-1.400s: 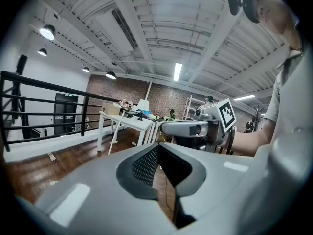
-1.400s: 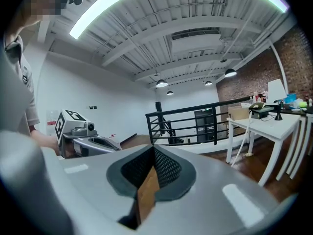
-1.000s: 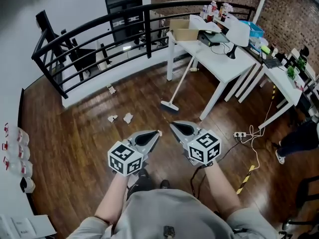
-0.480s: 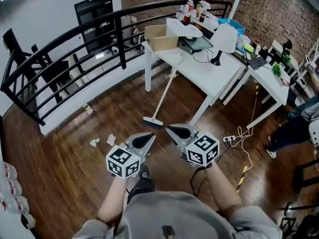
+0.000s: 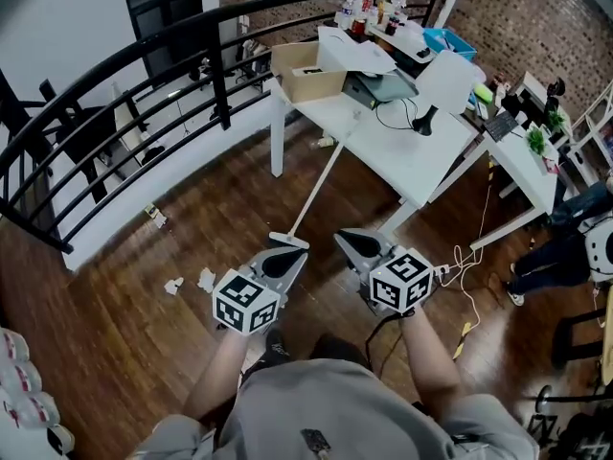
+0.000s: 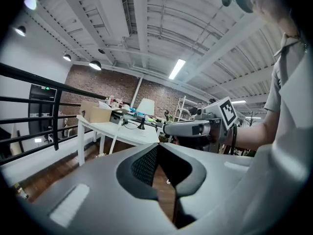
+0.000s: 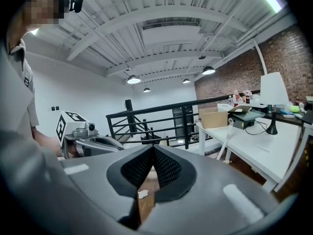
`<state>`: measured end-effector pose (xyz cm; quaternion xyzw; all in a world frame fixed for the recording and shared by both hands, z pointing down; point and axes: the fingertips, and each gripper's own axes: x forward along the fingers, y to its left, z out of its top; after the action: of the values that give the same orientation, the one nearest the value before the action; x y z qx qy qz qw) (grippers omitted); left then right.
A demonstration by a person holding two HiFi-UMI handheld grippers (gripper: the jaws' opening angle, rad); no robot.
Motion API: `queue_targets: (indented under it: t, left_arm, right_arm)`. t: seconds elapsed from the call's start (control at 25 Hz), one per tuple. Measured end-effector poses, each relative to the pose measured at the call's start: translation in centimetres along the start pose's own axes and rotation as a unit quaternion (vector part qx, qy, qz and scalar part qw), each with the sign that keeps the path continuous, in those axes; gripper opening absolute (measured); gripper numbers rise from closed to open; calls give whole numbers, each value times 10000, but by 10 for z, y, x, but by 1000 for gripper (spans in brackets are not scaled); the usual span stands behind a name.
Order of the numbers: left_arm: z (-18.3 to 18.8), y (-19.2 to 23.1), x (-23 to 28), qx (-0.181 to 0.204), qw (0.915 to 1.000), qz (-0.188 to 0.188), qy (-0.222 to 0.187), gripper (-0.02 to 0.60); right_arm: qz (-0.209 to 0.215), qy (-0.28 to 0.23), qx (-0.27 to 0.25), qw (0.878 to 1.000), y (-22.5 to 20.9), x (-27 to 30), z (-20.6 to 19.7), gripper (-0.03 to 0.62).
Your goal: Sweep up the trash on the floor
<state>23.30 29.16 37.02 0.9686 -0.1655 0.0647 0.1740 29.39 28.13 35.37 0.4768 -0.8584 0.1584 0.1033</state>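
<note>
A white broom [image 5: 321, 180] leans against the white table [image 5: 402, 156], its head [image 5: 288, 241] on the wood floor; its handle also shows as a pale stick [image 6: 115, 136] [image 7: 228, 142]. Crumpled paper scraps [image 5: 205, 278] [image 5: 173, 285] lie on the floor to the left, and another scrap [image 5: 153, 216] lies near the railing. My left gripper [image 5: 291, 255] is shut and empty, its tip just short of the broom head. Beside it my right gripper [image 5: 344, 241] is shut and empty. Each gripper shows in the other's view [image 6: 195, 128] [image 7: 93, 143]. A small scrap [image 7: 142, 194] shows below the right jaws.
A black railing [image 5: 192, 36] curves along the floor's far edge. The table carries a cardboard box [image 5: 306, 75], a laptop and a lamp [image 5: 445, 80]. A power strip with cables [image 5: 450, 269] lies at right, near a seated person [image 5: 565, 247]. Bottles [image 5: 19, 391] stand at lower left.
Both grippers, still shut, have travelled forward across the floor toward the table. The broom head now lies right at the left gripper's tip, and the paper scraps have slid to the left.
</note>
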Motion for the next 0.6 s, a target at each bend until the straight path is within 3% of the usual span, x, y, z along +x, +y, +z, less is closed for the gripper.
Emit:
queue_targets:
  t: [0.24, 0.44, 0.6]
  left_arm:
    - [4, 40, 65, -54, 9997, 219, 114, 5]
    - [18, 77, 127, -112, 9958, 882, -203, 5]
    - [29, 96, 177, -169, 9912, 1302, -192, 5]
  right_arm:
    - [42, 110, 51, 9999, -83, 38, 1, 0]
    - [183, 201, -387, 9989, -168, 67, 15, 0]
    - [331, 312, -373, 9983, -242, 85, 24, 0]
